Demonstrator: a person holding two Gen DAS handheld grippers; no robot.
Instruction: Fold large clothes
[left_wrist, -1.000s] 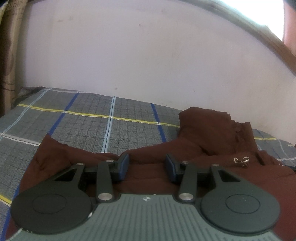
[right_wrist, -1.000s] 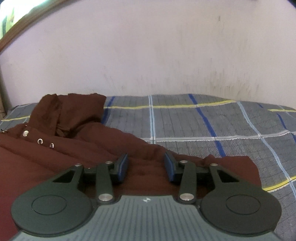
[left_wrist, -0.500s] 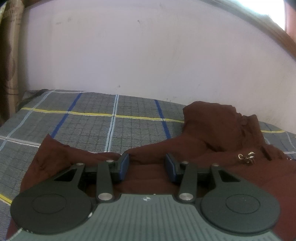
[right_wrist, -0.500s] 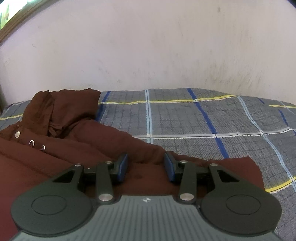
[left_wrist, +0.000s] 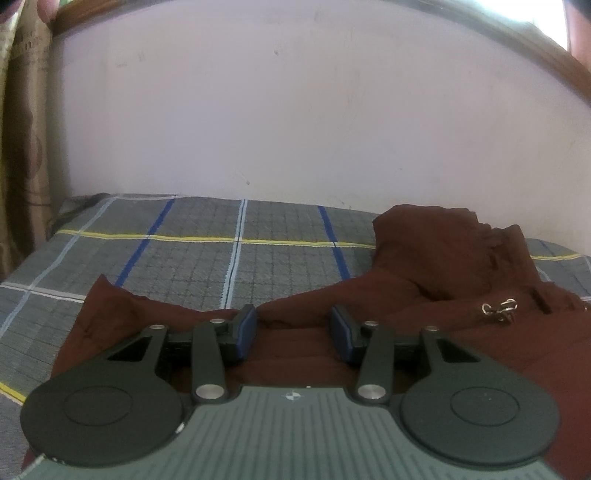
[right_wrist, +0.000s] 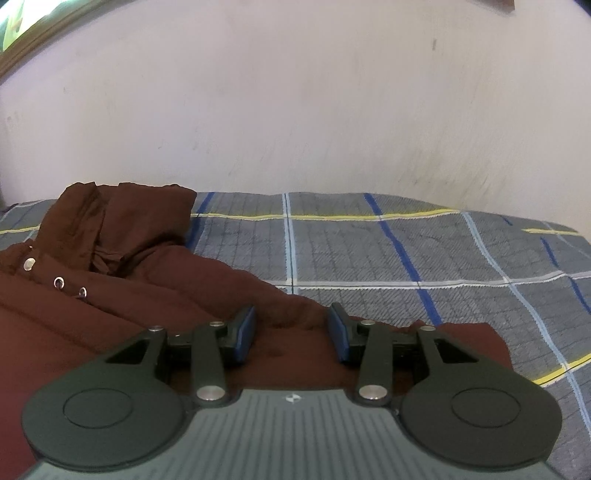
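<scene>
A dark brown hooded jacket (left_wrist: 436, 254) lies spread on the bed, hood toward the wall. My left gripper (left_wrist: 293, 323) hovers low over its left sleeve (left_wrist: 110, 321), jaws apart, cloth lying flat beneath the gap and nothing pinched. In the right wrist view the same jacket (right_wrist: 147, 295) fills the left side, with metal eyelets (right_wrist: 57, 282) below the hood (right_wrist: 122, 221). My right gripper (right_wrist: 291, 323) stands over the right sleeve (right_wrist: 465, 343), also open with no cloth pressed between the blue pads (right_wrist: 245, 330).
The bed carries a grey checked sheet (left_wrist: 184, 258) with blue, white and yellow lines, also seen to the right of the jacket (right_wrist: 406, 258). A pale wall (left_wrist: 295, 129) runs behind it. A patterned curtain (left_wrist: 22, 147) hangs at far left.
The left wrist view has rolled and tipped up slightly, so the bed looks more level. The jacket lies as before and both grippers' jaws stand about as wide.
</scene>
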